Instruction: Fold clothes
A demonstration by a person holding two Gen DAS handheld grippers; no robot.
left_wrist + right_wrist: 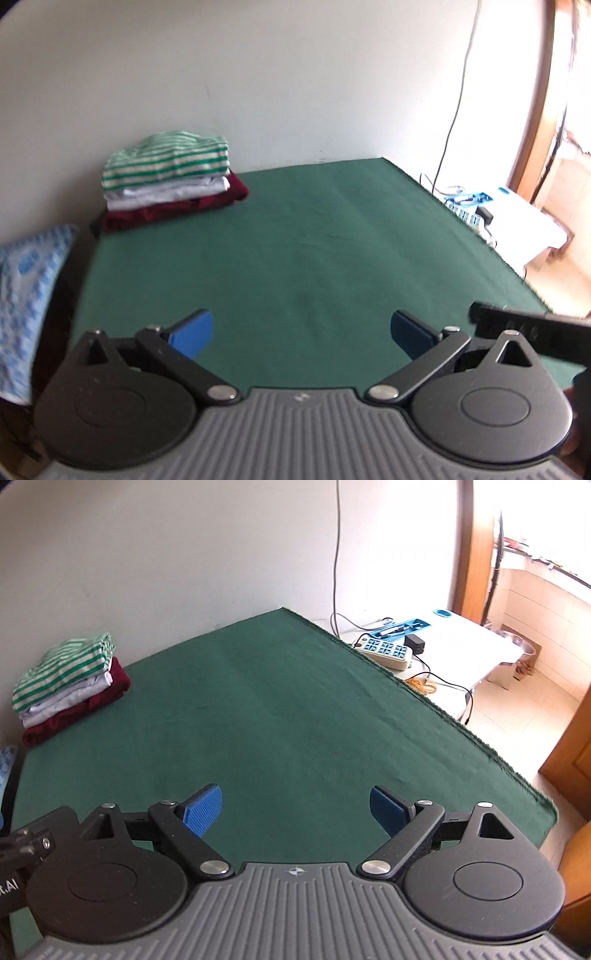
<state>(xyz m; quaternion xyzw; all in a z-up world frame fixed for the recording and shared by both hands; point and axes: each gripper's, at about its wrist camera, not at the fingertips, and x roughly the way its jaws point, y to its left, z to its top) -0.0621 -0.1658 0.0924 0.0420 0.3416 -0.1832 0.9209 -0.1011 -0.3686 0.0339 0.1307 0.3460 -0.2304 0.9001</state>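
A stack of folded clothes (pixel 166 181) sits at the far left corner of the green table (pixel 314 240): a green-and-white striped top, white garments, and a dark red one at the bottom. The stack also shows in the right wrist view (pixel 70 686). My left gripper (pixel 301 334) is open and empty above the near part of the table. My right gripper (pixel 295 810) is open and empty above the near edge of the table (pixel 295 709). Neither gripper touches cloth.
A blue-and-white patterned cloth (pixel 26 295) lies off the table's left side. A low white table (pixel 461 638) stands to the right with a power strip (pixel 386 651), a blue tray and cables. The wall runs behind the table. Part of the other gripper (pixel 528 332) shows at right.
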